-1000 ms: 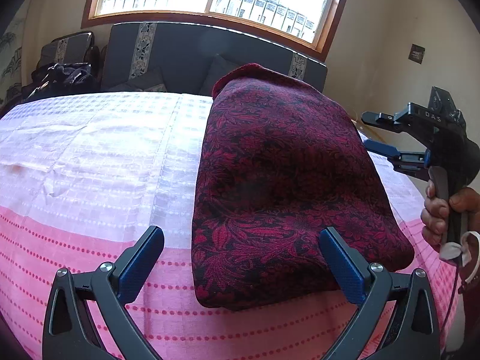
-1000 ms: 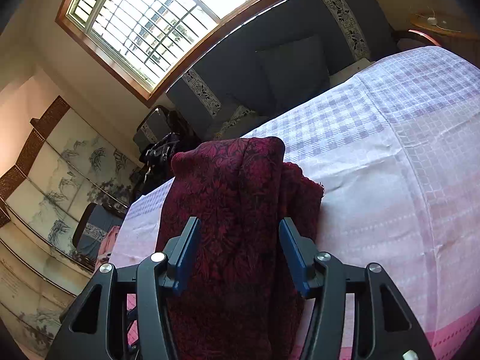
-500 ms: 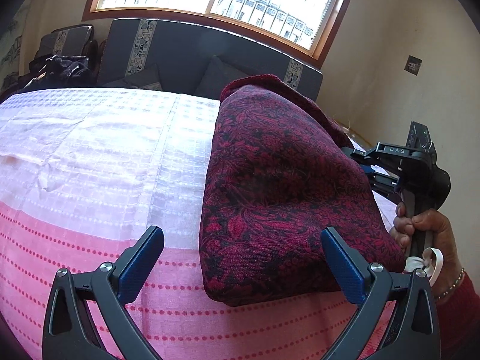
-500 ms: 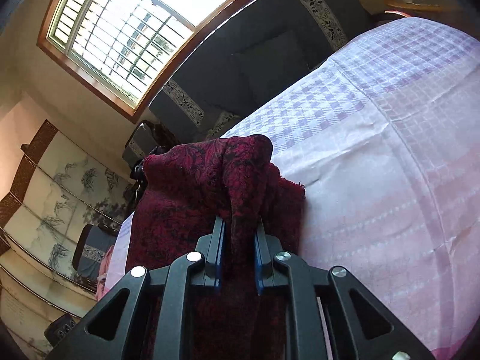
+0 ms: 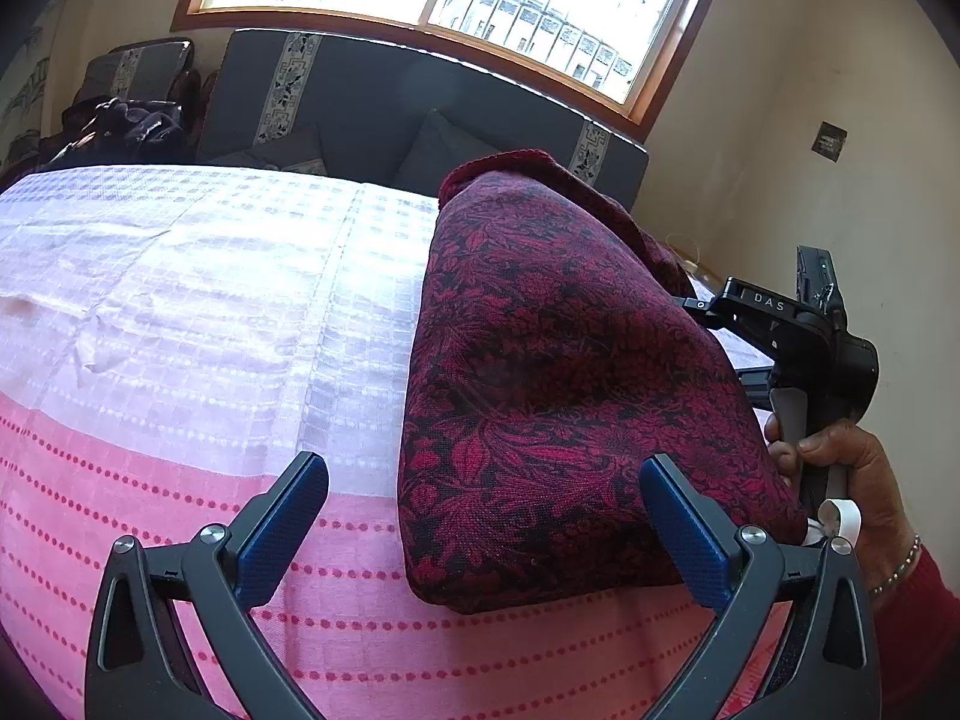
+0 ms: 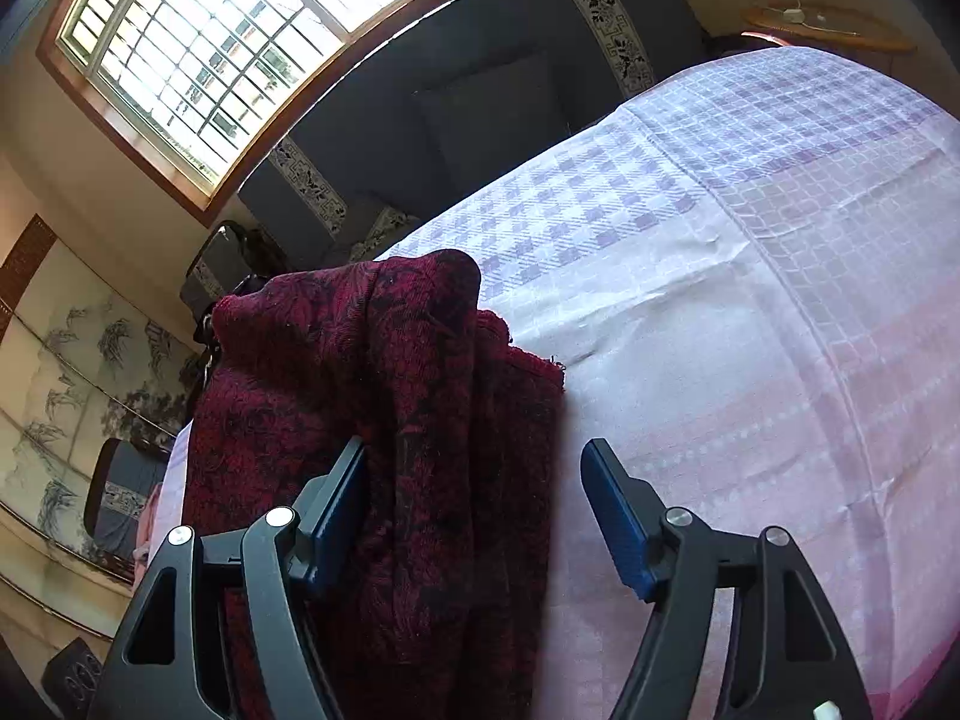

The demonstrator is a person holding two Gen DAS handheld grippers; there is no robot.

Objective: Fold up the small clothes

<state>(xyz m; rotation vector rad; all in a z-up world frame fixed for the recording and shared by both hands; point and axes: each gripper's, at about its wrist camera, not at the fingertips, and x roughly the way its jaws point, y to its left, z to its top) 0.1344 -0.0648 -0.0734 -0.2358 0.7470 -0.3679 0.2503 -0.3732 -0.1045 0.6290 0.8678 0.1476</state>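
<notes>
on the pink checked bed cover | dark red patterned cloth lies folded in a thick bundle | right gripper fingers just opened, spread, cloth between them unpinched | left gripper fingers spread wide, empty | fold looks nearly done, maybe tidying left

A dark red cloth with a black leaf-and-flower pattern was seen folded into a thick, roughly rectangular bundle. It was laid flat on a pink and white checked bedspread, its long side running away from the near edge toward the far end of the bed. The near corner was rounded by the fold. In the right wrist view the cloth was shown with stacked layers along one side and a slightly frayed edge.
</notes>
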